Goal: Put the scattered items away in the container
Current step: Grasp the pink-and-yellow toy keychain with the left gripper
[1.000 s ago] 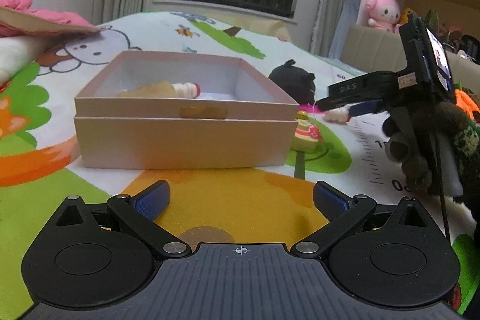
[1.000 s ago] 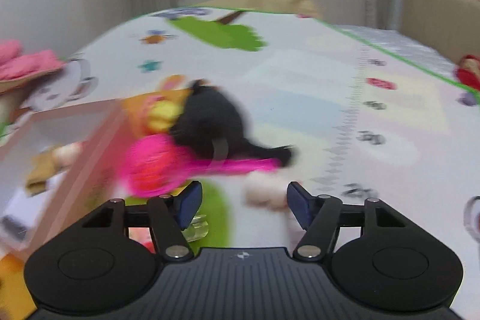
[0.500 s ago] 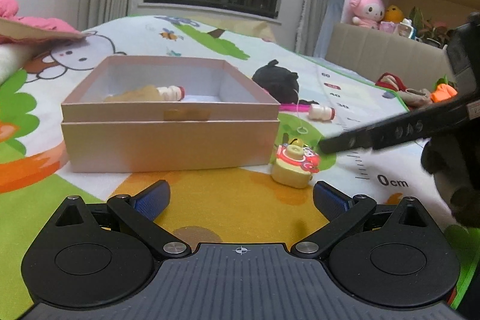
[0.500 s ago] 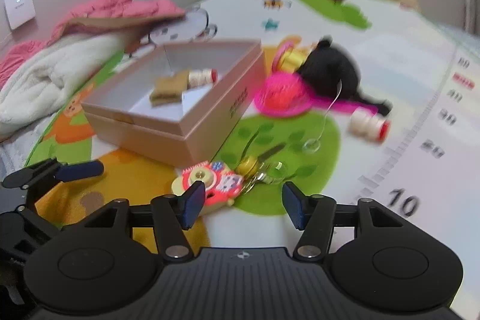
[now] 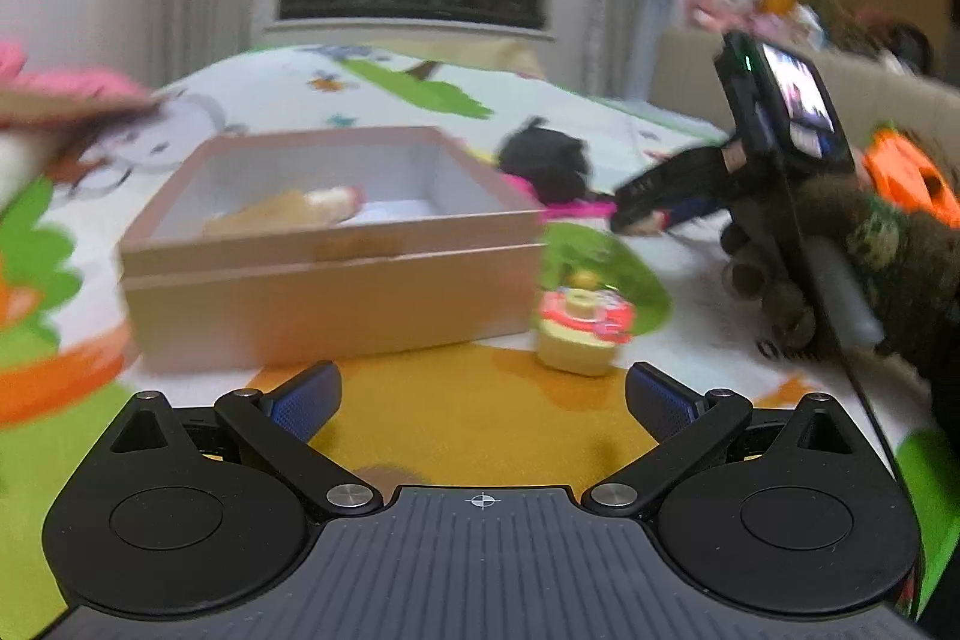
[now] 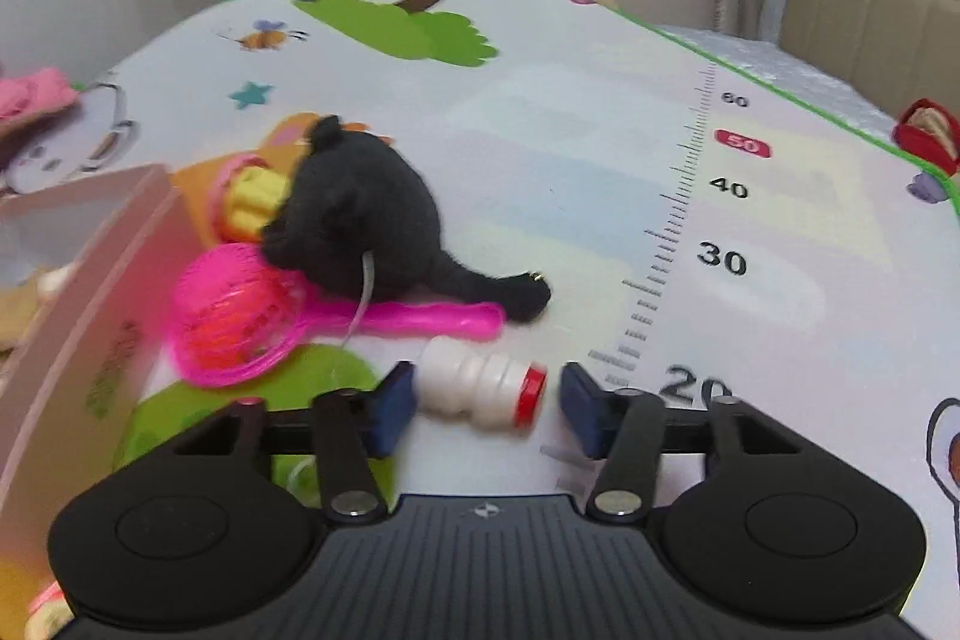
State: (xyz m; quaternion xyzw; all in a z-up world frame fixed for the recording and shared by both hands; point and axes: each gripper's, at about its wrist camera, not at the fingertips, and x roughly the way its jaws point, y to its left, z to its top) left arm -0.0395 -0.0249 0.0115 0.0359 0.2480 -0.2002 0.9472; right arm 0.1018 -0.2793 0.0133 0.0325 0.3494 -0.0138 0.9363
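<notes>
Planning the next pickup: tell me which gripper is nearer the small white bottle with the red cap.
Right. The right gripper straddles the white bottle, jaws closing around it; the left gripper hovers well away, facing the pink box.

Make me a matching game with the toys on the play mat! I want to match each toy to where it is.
Things:
1. small white bottle with red cap
2. black plush toy
3. yellow and red cake toy
4. tan toy bottle

Places:
A. inside the pink cardboard box
B. between the right gripper jaws
C. on the pink plastic racket
D. in front of the box's corner

Pairs: 1-B, 2-C, 3-D, 4-A
</notes>
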